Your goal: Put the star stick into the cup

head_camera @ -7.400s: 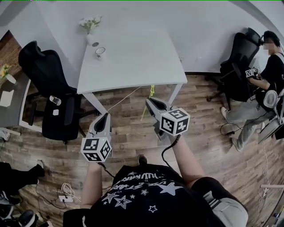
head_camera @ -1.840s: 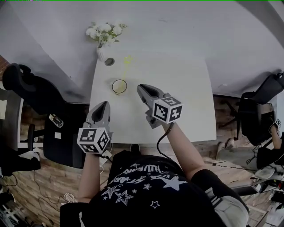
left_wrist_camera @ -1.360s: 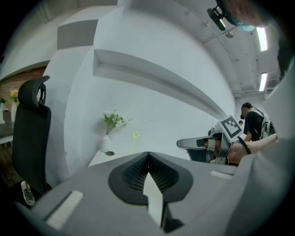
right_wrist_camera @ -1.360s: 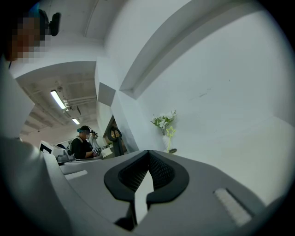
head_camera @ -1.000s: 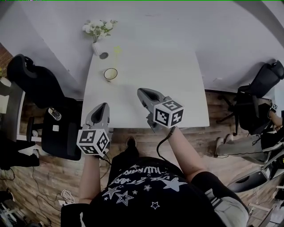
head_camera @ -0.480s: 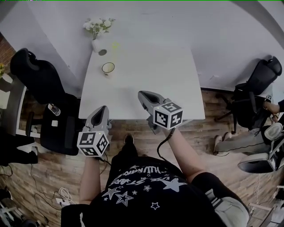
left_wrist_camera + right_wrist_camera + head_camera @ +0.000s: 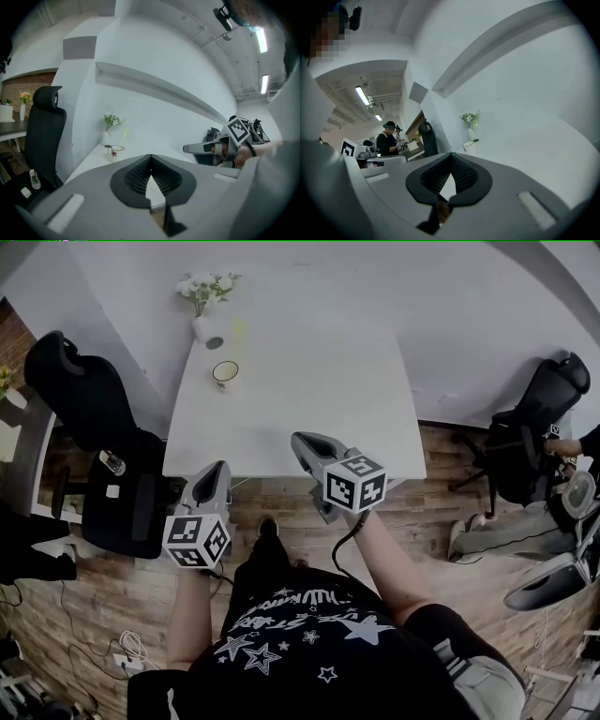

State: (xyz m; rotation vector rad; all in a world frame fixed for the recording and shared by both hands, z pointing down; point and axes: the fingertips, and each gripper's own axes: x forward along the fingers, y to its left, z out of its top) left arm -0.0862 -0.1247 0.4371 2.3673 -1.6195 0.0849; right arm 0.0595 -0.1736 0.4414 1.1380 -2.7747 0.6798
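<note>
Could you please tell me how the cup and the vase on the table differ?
The cup holds the star stick; the vase holds white flowers. The cup stands farther from the wall; the vase sits close by it. Both are pale and upright on the table.

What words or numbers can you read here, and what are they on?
Black shirt: white letters above the stars, too blurred to read.
Left cube and right cube: black-and-white square patterns only, no words.
Cup: a tiny reddish mark, too small to read.
</note>
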